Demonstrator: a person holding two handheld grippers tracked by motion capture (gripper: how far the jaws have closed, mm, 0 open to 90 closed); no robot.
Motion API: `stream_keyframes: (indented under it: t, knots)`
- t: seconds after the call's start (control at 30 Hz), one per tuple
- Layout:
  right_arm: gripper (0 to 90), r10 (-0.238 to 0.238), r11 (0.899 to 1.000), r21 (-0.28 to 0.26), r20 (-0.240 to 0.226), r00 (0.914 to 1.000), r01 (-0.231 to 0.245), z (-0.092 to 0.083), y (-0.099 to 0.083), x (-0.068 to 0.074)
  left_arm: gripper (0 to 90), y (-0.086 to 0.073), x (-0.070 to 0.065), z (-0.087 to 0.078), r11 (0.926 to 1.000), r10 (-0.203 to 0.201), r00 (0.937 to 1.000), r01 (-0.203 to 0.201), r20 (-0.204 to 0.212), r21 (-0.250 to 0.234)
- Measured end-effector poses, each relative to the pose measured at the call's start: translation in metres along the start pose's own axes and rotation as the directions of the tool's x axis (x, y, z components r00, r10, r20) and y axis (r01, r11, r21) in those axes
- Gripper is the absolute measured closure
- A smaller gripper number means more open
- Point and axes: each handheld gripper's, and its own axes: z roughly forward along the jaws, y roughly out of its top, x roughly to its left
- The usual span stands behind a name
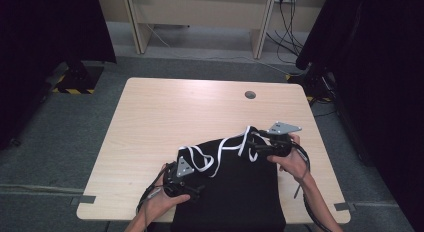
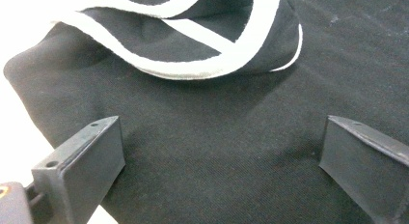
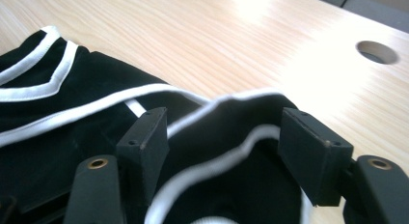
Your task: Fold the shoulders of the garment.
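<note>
Black fabric with white trim, a garment (image 1: 235, 187), lies on the near half of the light wooden table (image 1: 165, 112) in the high view, spreading from the table's middle down to its six o'clock edge, with the white-edged bands bunched along its far side. The left gripper (image 1: 192, 192) sits at the garment's eight o'clock corner, held by the left hand (image 1: 160, 199). The right gripper (image 1: 254, 151) is at the garment's one o'clock corner, where the trim rises in a loop, with the right hand (image 1: 292, 159) behind it. A round cable hole (image 1: 250, 95) lies toward twelve o'clock on the table.

Seen from the left gripper view, the jaws stand wide apart over flat black cloth (image 2: 217, 147), pressing on nothing; the folded white trim (image 2: 193, 64) lies at twelve o'clock.

Through the right gripper view, the jaws are spread, and a raised fold of the garment (image 3: 226, 137) with its white edge stands between them, the pads not squeezing it. Bare table reaches to twelve o'clock, with the hole at two o'clock.
</note>
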Motion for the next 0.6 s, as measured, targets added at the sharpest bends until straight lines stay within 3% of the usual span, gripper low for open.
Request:
stream_keyframes:
  t: [0.1,0.13,0.23,0.3,0.4,0.5,0.6]
  knots:
    - [36.2,-0.035,0.997,0.062,0.013,0.9993,0.034,0.016,0.008,0.003,1.1,0.0,0.0,0.0,1.0,0.0,1.0,0.0,0.0,0.0]
    - [41.9,-0.05,0.995,0.087,0.021,0.9985,0.048,0.022,0.009,0.003,1.1,0.0,0.0,0.0,1.0,0.0,1.0,0.0,0.0,0.0]
    - [67.7,-0.087,0.986,0.144,-0.011,0.9962,0.087,0.034,0.009,0.001,1.1,0.0,0.0,0.0,1.0,0.0,1.0,0.0,0.0,0.0]
    - [79.3,-0.082,0.984,0.157,-0.031,0.9961,0.086,0.036,0.009,0.0,1.1,0.0,0.0,0.0,1.0,-0.001,1.0,0.001,0.0,0.0]
    - [86.9,-0.107,0.985,0.13,-0.043,0.9933,0.112,0.026,0.013,0.0,1.1,0.0,0.0,0.0,1.0,-0.001,1.0,0.001,0.0,0.001]
    - [88.2,-0.13,0.988,0.078,-0.047,0.9904,0.133,0.007,0.019,0.004,1.2,0.0,0.0,0.0,1.0,-0.001,1.0,0.001,0.0,0.001]
    - [88.6,-0.171,0.984,0.036,-0.053,0.9838,0.173,-0.015,0.023,0.012,1.1,0.0,0.0,0.0,1.0,-0.001,1.0,0.001,0.0,0.0]
